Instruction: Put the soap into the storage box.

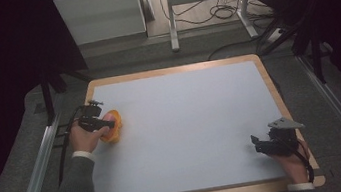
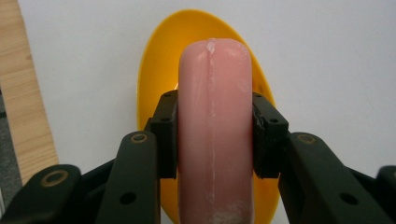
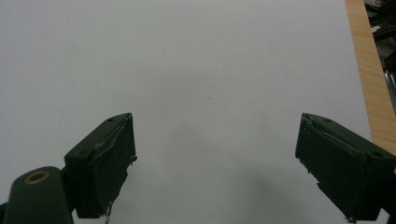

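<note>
A pink, rounded soap-like bar (image 2: 215, 130) stands on edge between the pads of my left gripper (image 2: 215, 135), which is shut on it over a yellow oval dish (image 2: 154, 70). From above, that gripper (image 1: 103, 122) is at the table's left side with the pink bar (image 1: 109, 117) and the orange-yellow dish (image 1: 115, 130) under it. My right gripper (image 1: 257, 143) rests near the front right corner of the table. Its jaws (image 3: 215, 163) are open wide, with only white surface between them.
The white tabletop (image 1: 187, 124) has a wooden rim (image 1: 175, 69). Metal rails (image 1: 33, 176) run along both sides of the table. Behind it stand a white cabinet (image 1: 99, 15) and a frame with cables on the floor (image 1: 219, 11).
</note>
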{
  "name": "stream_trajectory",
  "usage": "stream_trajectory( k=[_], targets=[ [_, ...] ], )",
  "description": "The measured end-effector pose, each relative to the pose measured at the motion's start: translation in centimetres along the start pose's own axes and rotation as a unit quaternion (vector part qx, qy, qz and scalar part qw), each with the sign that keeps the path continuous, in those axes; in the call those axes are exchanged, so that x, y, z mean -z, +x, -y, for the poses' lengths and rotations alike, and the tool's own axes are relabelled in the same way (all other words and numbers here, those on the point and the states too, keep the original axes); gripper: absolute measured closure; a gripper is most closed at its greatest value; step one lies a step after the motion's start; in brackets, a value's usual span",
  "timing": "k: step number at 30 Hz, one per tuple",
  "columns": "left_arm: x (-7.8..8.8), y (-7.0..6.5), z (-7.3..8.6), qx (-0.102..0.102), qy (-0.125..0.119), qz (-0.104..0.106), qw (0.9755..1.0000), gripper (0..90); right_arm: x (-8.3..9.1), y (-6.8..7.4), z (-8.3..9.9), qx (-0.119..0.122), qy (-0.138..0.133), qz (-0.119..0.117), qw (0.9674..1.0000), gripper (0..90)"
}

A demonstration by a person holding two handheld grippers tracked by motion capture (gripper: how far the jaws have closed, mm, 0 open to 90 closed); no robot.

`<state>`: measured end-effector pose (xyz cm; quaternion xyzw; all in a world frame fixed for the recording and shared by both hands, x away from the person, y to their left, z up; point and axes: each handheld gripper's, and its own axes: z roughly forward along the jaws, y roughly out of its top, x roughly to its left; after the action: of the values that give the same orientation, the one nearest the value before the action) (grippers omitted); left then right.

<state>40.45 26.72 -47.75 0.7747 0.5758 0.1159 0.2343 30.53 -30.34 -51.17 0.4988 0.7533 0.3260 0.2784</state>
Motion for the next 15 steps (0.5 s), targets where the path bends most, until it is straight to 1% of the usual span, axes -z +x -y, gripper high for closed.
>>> stream_trajectory(
  k=[2, 4, 5, 6, 8, 11, 13, 15],
  targets=[
    [-0.2, 0.0, 0.0, -0.003, 0.004, 0.001, 1.0, 60.0, 0.0, 0.0, 0.0, 0.0, 0.001, 0.0, 1.0, 12.0],
    [-0.3, 0.1, 0.1, -0.002, 0.003, 0.005, 1.0, 59.9, 0.0, 0.0, 0.0, 0.0, 0.001, 0.001, 1.0, 12.0],
    [-0.2, 0.1, 0.1, -0.003, -0.003, 0.004, 1.0, 59.6, 0.0, 0.0, 0.0, 0.0, 0.0, 0.0, 1.0, 12.0],
    [0.0, 0.1, 0.0, -0.003, -0.007, 0.005, 1.0, 57.2, 0.0, 0.0, 0.0, 0.0, 0.001, 0.001, 1.0, 12.0],
    [0.4, 0.0, -0.1, -0.004, -0.017, 0.0, 0.9999, 47.0, 0.0, 0.0, 0.0, 0.001, 0.001, 0.0, 1.0, 12.0],
    [1.1, 0.0, -0.1, -0.003, -0.03, -0.003, 0.9995, 34.9, 0.0, 0.1, 0.0, 0.002, 0.002, 0.0, 1.0, 12.0],
    [1.7, 0.0, 0.0, -0.002, -0.041, -0.001, 0.9992, 31.2, 0.0, 0.1, 0.0, 0.002, 0.0, -0.001, 1.0, 12.0],
    [2.1, -0.1, 0.1, -0.006, -0.046, -0.005, 0.9989, 29.6, 0.0, 0.1, 0.0, 0.001, -0.001, 0.001, 1.0, 12.0]
  ],
)
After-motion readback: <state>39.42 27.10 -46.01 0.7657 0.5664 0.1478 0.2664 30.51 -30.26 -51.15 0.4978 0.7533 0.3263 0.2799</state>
